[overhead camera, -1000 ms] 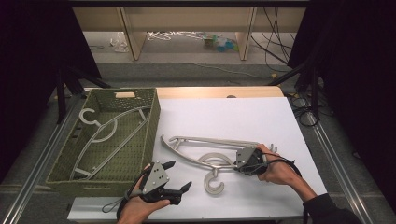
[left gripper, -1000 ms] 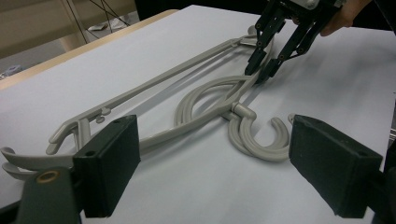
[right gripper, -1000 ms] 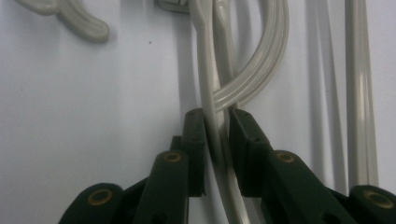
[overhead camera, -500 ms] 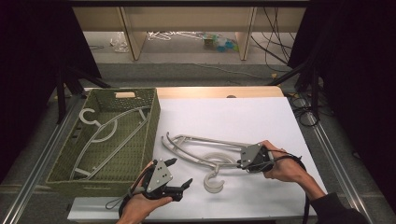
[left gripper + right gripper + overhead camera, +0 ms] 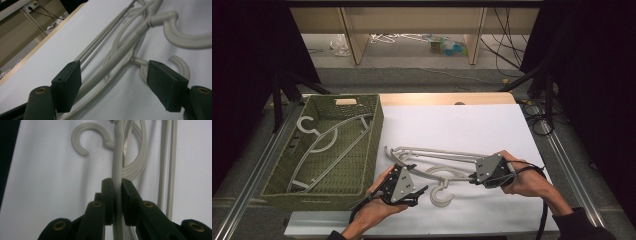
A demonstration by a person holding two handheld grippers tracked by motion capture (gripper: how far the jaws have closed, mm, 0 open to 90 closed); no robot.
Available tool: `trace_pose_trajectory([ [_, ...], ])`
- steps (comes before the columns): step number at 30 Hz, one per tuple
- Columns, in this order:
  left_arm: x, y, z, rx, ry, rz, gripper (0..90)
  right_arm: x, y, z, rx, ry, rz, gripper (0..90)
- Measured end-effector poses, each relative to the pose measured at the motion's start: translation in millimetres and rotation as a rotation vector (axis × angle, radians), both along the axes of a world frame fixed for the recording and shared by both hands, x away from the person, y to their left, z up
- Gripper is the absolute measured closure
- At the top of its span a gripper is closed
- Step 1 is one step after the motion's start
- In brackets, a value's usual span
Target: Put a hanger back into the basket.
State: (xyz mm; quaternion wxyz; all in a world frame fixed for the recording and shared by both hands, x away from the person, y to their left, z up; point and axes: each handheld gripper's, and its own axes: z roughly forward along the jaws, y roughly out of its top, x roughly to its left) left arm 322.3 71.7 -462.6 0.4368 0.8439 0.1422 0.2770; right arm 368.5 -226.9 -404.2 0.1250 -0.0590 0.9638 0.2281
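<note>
- High view is showing a white counter (image 5: pixel 452 130) with a woven green basket (image 5: pixel 371 145) sitting at its left side; pale grey hangers (image 5: pixel 319 145) are lying inside the basket.
- More pale grey hangers, stacked loosely, are lying on the white surface between the two hands, with the top hanger (image 5: pixel 432 156) stretching from just beside the basket toward the right hand (image 5: pixel 524 181).
- A lower hook (image 5: pixel 441 196) is resting on the counter near the front edge.
- Right gripper (image 5: pixel 473 178) is pinching the top hanger at its right end; in the right gripper view its fingers (image 5: pixel 108 195) are pressing on either side of one grey bar (image 5: pixel 117 165).
- Left gripper (image 5: pixel 418 192), held in the left hand (image 5: pixel 374 207), is sitting near the hangers' left end.
- Left gripper view is showing its fingers (image 5: pixel 67 83) spread wide, straddling the hanger arms (image 5: pixel 112 65) without touching them.
</note>
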Motion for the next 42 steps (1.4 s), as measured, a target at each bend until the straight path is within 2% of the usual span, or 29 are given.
trace_pose_trajectory([
  [1, 1.3, -1.6, -0.9, 0.024, -0.009, -0.008, 28.5, -1.0, -1.0, 1.3, 0.006, -0.004, -0.024, 81.6],
  [3, 3.3, -4.7, -2.8, 0.019, -0.008, -0.011, 29.1, -0.2, -1.3, 0.5, 0.018, 0.012, -0.009, 81.6],
  [4, 6.3, -6.9, -2.9, 0.047, -0.017, -0.016, 29.1, -0.2, -1.4, 0.2, 0.020, 0.017, -0.002, 81.6],
  [6, 10.6, -11.0, -3.0, 0.049, -0.019, -0.026, 31.6, -1.3, -1.8, 1.6, 0.016, 0.008, -0.007, 81.6],
  [7, 14.8, -15.3, -2.9, 0.025, -0.028, -0.051, 32.6, -1.8, -2.1, 1.4, 0.024, 0.020, -0.010, 81.7],
  [8, 17.1, -16.2, -2.3, 0.040, -0.035, -0.068, 33.8, -1.5, -2.1, 1.1, 0.022, 0.027, -0.001, 81.6],
  [11, 20.2, -20.2, -2.3, 0.048, -0.042, -0.096, 37.7, -4.1, -3.6, 3.1, 0.004, 0.018, -0.033, 81.6],
  [12, 21.3, -24.3, -2.0, 0.086, -0.063, -0.120, 38.5, -3.3, -3.3, 3.9, 0.021, 0.015, -0.003, 81.6],
  [13, 21.3, -24.3, -2.0, 0.086, -0.063, -0.120, 38.5, -3.3, -3.3, 3.9, 0.021, 0.015, -0.003, 81.6],
  [14, 22.3, -26.8, -2.1, 0.110, -0.075, -0.134, 38.5, -3.5, -4.1, 5.2, 0.010, 0.003, -0.009, 81.6],
  [15, 22.3, -28.7, -2.8, 0.115, -0.061, -0.141, 39.5, -4.5, -4.4, 5.6, 0.017, 0.012, -0.003, 81.6],
  [16, 24.4, -31.5, -2.8, 0.126, -0.076, -0.163, 41.7, -4.2, -4.2, 5.6, 0.016, 0.014, 0.011, 81.6],
  [17, 24.4, -31.5, -2.8, 0.126, -0.076, -0.163, 44.5, -4.2, -4.2, 5.6, 0.016, 0.014, 0.011, 81.6],
  [20, 29.4, -36.0, -0.5, 0.165, -0.105, -0.197, 53.8, -5.3, -5.6, 7.7, 0.021, 0.010, 0.003, 81.5],
  [23, 32.2, -36.1, 3.6, 0.176, -0.095, -0.220, 63.6, -5.3, -5.3, 8.1, 0.024, 0.010, 0.022, 81.4],
  [24, 32.8, -35.2, 5.7, 0.190, -0.110, -0.253, 68.2, -5.2, -5.4, 8.5, 0.028, 0.011, 0.021, 81.3],
  [25, 33.2, -34.8, 7.0, 0.200, -0.107, -0.269, 69.3, -6.0, -6.4, 9.7, 0.022, 0.004, 0.000, 81.3],
  [26, 33.5, -34.5, 8.7, 0.222, -0.127, -0.288, 70.1, -5.9, -7.1, 9.6, 0.023, 0.014, -0.003, 81.3],
  [27, 33.5, -34.3, 10.7, 0.232, -0.144, -0.300, 71.3, -4.6, -7.2, 9.8, 0.039, 0.017, 0.022, 81.2],
  [29, 33.6, -34.6, 12.3, 0.228, -0.143, -0.305, 72.4, -3.9, -7.7, 10.2, 0.048, 0.017, 0.023, 81.2],
  [32, 33.3, -35.5, 18.7, 0.277, -0.190, -0.340, 74.9, -3.1, -10.4, 13.7, 0.069, 0.011, 0.015, 80.8],
  [34, 32.9, -37.7, 21.5, 0.284, -0.206, -0.352, 75.5, -2.3, -11.4, 14.5, 0.072, 0.002, 0.015, 80.5],
  [35, 32.9, -38.9, 24.5, 0.285, -0.212, -0.364, 77.0, -1.3, -14.7, 17.3, 0.091, -0.028, -0.014, 78.6],
  [36, 32.8, -39.6, 26.9, 0.287, -0.214, -0.369, 78.1, -0.3, -15.3, 17.8, 0.101, -0.043, -0.021, 75.6],
  [37, 32.7, -40.8, 29.3, 0.271, -0.208, -0.369, 78.9, 0.3, -16.4, 18.8, 0.111, -0.043, -0.047, 72.2],
  [39, 32.7, -42.4, 34.3, 0.305, -0.230, -0.365, 79.0, 1.8, -18.7, 21.4, 0.130, -0.052, -0.067, 69.2],
  [40, 33.6, -44.0, 36.1, 0.309, -0.242, -0.372, 79.0, 2.7, -19.3, 23.7, 0.160, -0.078, -0.089, 63.5],
  [42, 35.7, -43.9, 41.2, 0.313, -0.238, -0.344, 79.1, 4.5, -20.5, 29.5, 0.208, -0.100, -0.157, 57.6],
])
